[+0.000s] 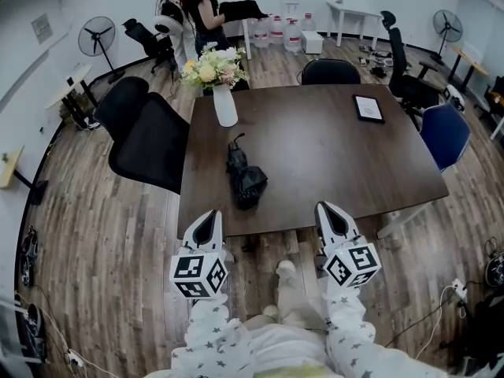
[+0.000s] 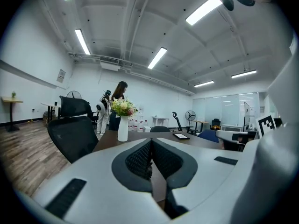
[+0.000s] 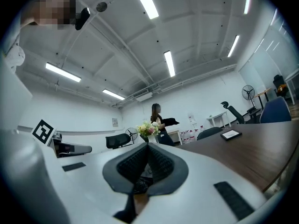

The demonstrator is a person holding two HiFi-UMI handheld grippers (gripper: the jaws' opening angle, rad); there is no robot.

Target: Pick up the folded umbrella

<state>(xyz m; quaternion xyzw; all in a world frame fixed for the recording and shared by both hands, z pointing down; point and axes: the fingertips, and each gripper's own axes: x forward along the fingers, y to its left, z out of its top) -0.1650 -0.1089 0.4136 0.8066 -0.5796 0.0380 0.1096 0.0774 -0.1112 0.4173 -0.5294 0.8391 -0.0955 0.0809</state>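
Dark brown, wood-grain worktop (image 1: 315,156). The folded umbrella (image 1: 246,176) is all blk. The vase (image 1: 225,107) is wht, its flowers (image 1: 213,65) cream, yellow & pink w/ green leaves. The left gripper (image 1: 209,215) & right gripper (image 1: 327,209) have pale grey-wht shells and fingers (image 2: 140,160) lined w/ blk dotted pads (both gripper views show that texture). Each marker cube (image 1: 198,276) is patterned in blk-and-wht squares. The sleeves (image 1: 214,329) are wht w/ small grey stars. The floor (image 1: 102,235) is grey-brown planks. The mesh chair (image 1: 150,144) is blk, the side chair (image 1: 445,132) blue. The tablet (image 1: 368,108) has a blk frame & pale screen.
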